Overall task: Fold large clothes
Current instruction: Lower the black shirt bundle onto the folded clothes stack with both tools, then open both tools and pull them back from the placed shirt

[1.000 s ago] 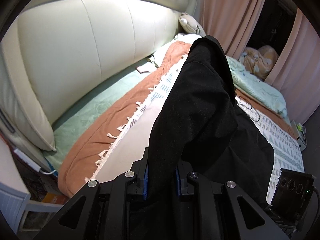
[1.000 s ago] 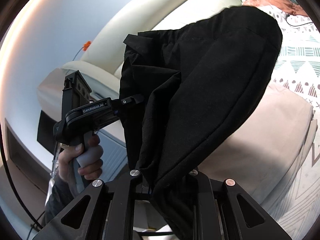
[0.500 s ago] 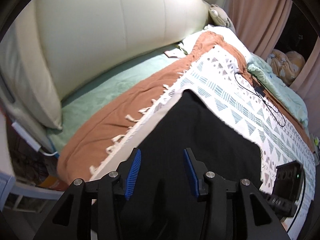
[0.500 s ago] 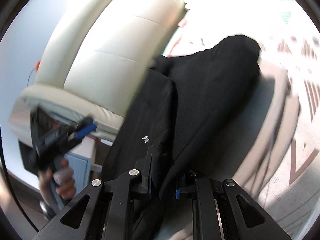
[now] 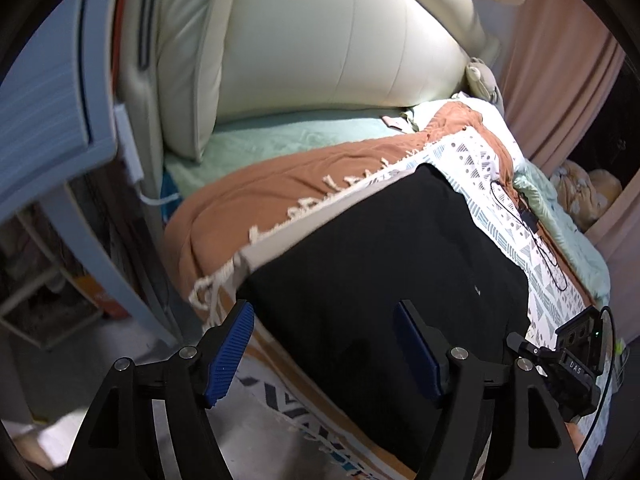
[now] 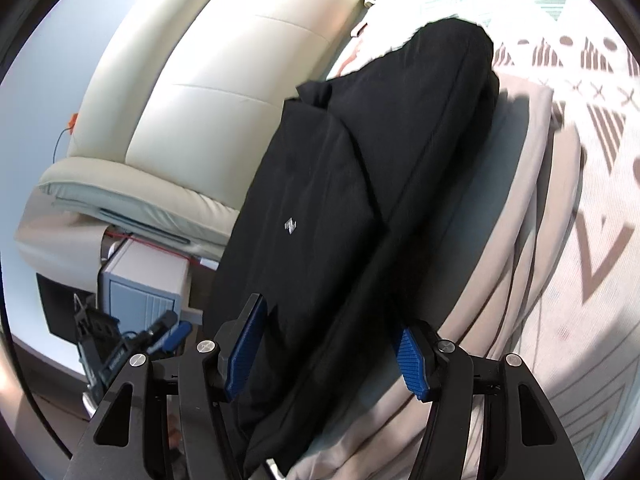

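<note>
Bed (image 5: 280, 140) fills both views: cream padded headboard (image 5: 320, 40) at its head, mint sheet, rust fringed throw (image 5: 280, 192), white patterned blanket (image 5: 472, 160) on top. Pink curtains (image 5: 560, 60) hang beyond the far side; a pale blue bedside unit (image 5: 48, 100) stands by the near corner. Black garment (image 5: 380, 272) lies folded flat on the blanket and a beige layer (image 6: 500, 260), near the bed edge, small logo facing up (image 6: 290, 224).

Change since 1.0 s ago: garment was hanging, pinched in both claws; 0.5 s ago left had let go, right was still clamped. Now both are off the cloth. Left gripper (image 5: 324, 356) has its blue pads wide apart, hovering over the garment's near edge. Right gripper (image 6: 328, 354) likewise spread, the garment lying between and below its pads.

Black cable (image 5: 528, 232) runs over the blanket past the garment. Contact between right pads and cloth cannot be told. Garment's lower end is hidden behind the right gripper body; left wrist view is motion-blurred at its left side
</note>
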A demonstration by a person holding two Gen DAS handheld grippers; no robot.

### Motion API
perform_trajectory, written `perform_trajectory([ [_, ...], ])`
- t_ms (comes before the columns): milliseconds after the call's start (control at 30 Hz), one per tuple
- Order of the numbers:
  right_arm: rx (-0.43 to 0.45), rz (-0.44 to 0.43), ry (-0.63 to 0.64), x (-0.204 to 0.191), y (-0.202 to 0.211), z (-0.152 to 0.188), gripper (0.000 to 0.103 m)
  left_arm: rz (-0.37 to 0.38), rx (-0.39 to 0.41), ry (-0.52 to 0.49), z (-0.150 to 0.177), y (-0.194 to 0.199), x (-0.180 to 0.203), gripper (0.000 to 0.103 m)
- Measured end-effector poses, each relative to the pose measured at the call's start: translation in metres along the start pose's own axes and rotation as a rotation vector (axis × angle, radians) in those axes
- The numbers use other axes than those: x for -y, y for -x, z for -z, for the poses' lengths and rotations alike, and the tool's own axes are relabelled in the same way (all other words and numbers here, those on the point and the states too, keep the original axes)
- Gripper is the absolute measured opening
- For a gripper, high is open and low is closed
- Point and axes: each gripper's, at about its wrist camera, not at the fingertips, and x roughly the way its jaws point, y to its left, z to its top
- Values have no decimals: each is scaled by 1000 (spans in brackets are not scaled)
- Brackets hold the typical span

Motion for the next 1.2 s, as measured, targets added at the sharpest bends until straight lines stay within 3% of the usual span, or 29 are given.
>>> perform_trajectory([
  [200, -37, -5, 23, -11, -26, 5, 61, 65, -62, 108, 28, -24, -8, 74],
  [300, -26, 3, 34, -9, -29, 5, 43, 105, -60, 156, 34, -30, -10, 74],
  [367, -15, -14, 32, -7, -27, 4, 22, 123, -60, 159, 34, -34, -6, 73],
  [433, -2, -34, 34, -7, -22, 2, 17, 129, -55, 138, 33, -35, 0, 66],
  [500, 8, -37, 48, -10, -18, 1, 15, 122, -50, 119, 31, -34, 8, 65],
  [633, 35, -29, 62, -16, -10, -1, 15, 148, -59, 128, 26, -40, 9, 63],
  [1000, 73, -5, 20, -8, -10, -5, 16, 135, -45, 91, 33, -36, 12, 63],
  [1100, 83, 50, 52, -18, -4, -1, 26, 129, -33, 66, 36, -27, 16, 65],
  [1200, 95, 65, 109, -29, 9, 7, 50, 125, -12, 51, 40, -14, 21, 79],
])
